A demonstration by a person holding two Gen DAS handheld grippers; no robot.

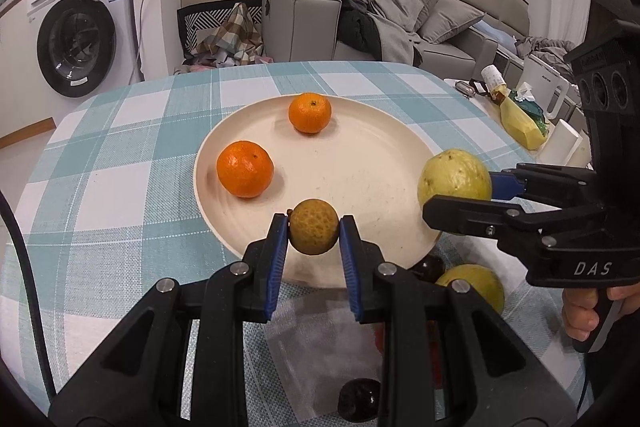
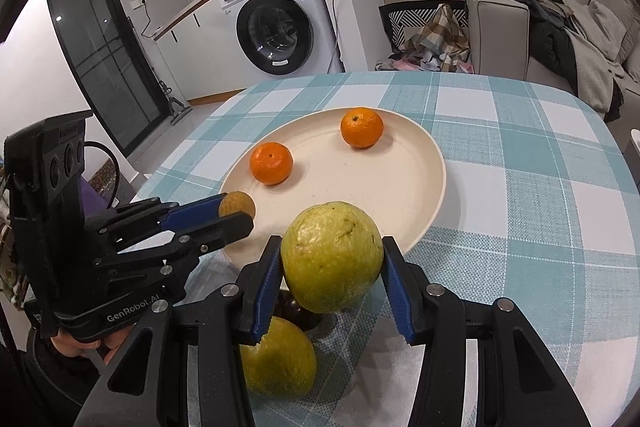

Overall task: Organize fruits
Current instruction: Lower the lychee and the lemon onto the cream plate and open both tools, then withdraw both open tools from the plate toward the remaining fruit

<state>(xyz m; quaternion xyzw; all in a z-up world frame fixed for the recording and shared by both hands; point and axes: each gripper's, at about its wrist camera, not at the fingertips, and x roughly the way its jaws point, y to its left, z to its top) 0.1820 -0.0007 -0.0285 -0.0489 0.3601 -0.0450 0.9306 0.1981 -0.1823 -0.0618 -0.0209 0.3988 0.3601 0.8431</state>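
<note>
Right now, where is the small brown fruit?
The brown fruit is clamped in the left tool, above the near rim of the plate, with the guava to its right.

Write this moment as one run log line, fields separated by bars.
left claw: shut on small brown fruit | right claw: shut on green guava | plate: two oranges

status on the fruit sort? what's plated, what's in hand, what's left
Done: two oranges sit on the cream round plate. In hand: left gripper holds a small brownish-yellow fruit; right gripper holds a green guava. Left: another yellow-green guava and dark fruits on the tablecloth.
</note>
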